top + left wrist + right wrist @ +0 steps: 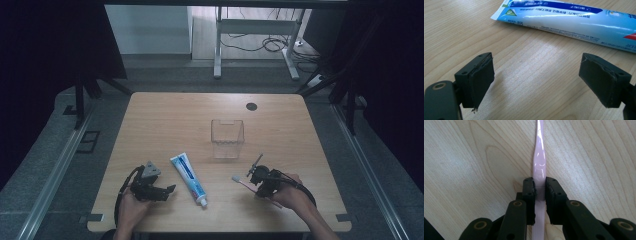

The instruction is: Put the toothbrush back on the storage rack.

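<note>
A pink toothbrush (539,157) lies flat on the wooden table (165,125), its head (235,178) pointing left. My right gripper (540,190) is shut on its handle, with both pads against the sides. In the high view this gripper (257,186) sits low at the front right of the table. A blue-and-white toothpaste tube (189,179) lies front centre, cap towards the person. My left gripper (167,192) rests to its left, open and holding nothing. In the left gripper view the jaws (536,82) stand wide apart, short of the tube's flat end (564,20).
A clear plastic cup-like container (227,138) stands upright at the table's centre, beyond both grippers. A round black cable hole (251,106) is near the far edge. Dark curtains flank the table, and a desk frame with cables stands behind it.
</note>
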`<action>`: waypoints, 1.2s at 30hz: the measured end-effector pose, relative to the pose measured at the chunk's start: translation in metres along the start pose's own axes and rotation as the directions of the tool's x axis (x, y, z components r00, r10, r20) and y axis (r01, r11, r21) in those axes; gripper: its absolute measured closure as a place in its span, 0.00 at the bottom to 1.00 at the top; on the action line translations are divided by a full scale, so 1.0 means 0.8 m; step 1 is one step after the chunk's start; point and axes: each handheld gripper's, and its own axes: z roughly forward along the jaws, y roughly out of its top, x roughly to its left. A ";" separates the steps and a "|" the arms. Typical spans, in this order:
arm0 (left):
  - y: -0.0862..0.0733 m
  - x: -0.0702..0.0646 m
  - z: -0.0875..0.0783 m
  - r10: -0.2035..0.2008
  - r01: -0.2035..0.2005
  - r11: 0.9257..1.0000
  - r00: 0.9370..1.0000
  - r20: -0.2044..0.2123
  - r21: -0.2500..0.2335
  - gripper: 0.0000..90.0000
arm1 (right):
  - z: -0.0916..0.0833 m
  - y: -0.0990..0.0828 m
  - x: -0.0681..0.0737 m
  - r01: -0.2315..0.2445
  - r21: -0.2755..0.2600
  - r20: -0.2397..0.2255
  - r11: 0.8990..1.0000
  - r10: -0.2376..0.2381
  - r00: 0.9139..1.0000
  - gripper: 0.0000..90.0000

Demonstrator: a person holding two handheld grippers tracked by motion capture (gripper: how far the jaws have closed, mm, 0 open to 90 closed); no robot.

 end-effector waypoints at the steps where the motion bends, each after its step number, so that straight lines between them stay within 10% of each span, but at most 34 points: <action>1: 0.000 0.000 0.000 0.000 0.000 1.000 1.000 0.000 0.000 0.14 | 0.000 0.000 -0.001 0.001 -0.002 -0.008 1.000 -0.001 1.000 0.88; 36: 0.000 -0.001 0.001 0.011 -0.011 1.000 1.000 0.001 0.003 0.14 | -0.068 -0.012 -0.014 -0.052 -0.179 -0.048 0.982 0.044 0.998 0.88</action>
